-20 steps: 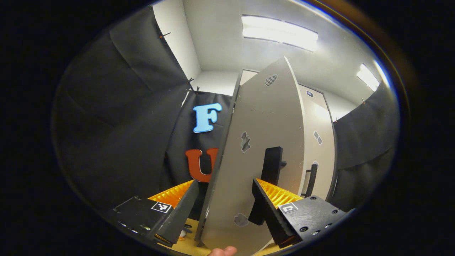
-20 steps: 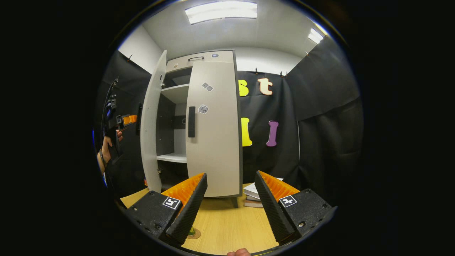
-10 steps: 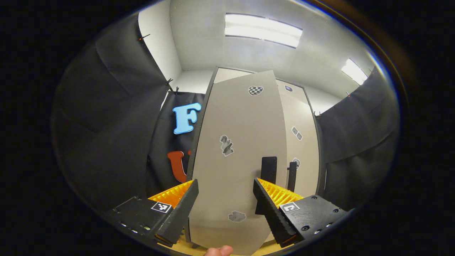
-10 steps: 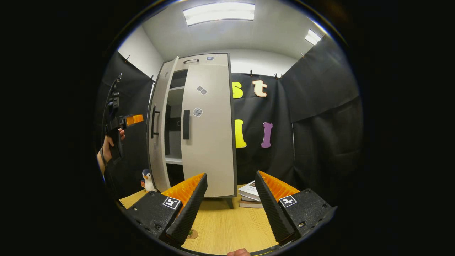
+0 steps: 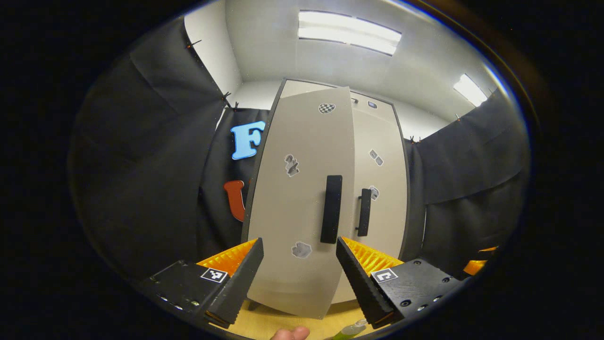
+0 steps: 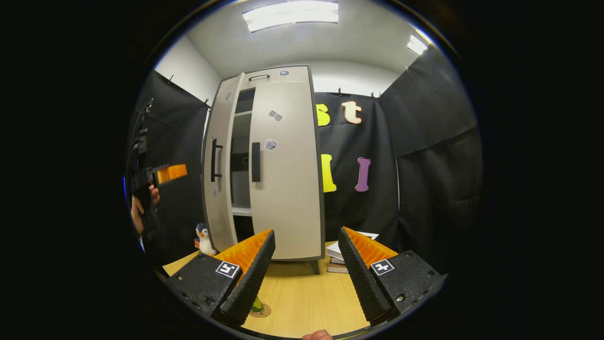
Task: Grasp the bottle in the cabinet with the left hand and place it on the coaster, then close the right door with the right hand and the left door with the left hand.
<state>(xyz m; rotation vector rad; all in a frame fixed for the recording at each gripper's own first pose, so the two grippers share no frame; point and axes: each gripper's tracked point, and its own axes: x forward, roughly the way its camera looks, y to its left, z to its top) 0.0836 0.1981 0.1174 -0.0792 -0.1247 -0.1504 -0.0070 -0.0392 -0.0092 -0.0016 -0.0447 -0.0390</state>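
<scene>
Black-draped booth walls are surrounding a tall grey cabinet (image 6: 264, 165) standing on a wooden table (image 6: 302, 302). Its left door (image 5: 302, 198) is hanging slightly ajar, the right door (image 6: 285, 170) lying flush. At nine o'clock a hand is raising the left gripper (image 6: 165, 174), fingers apart (nothing between). Right gripper (image 6: 306, 264) is hovering low, fingers spread. Bottle (image 6: 257, 306) is sitting on its coaster (image 6: 261, 310) at six o'clock.

Black cloth walls (image 6: 424, 156), white ceiling with light panels (image 6: 291, 12), wooden tabletop (image 6: 302, 297).
</scene>
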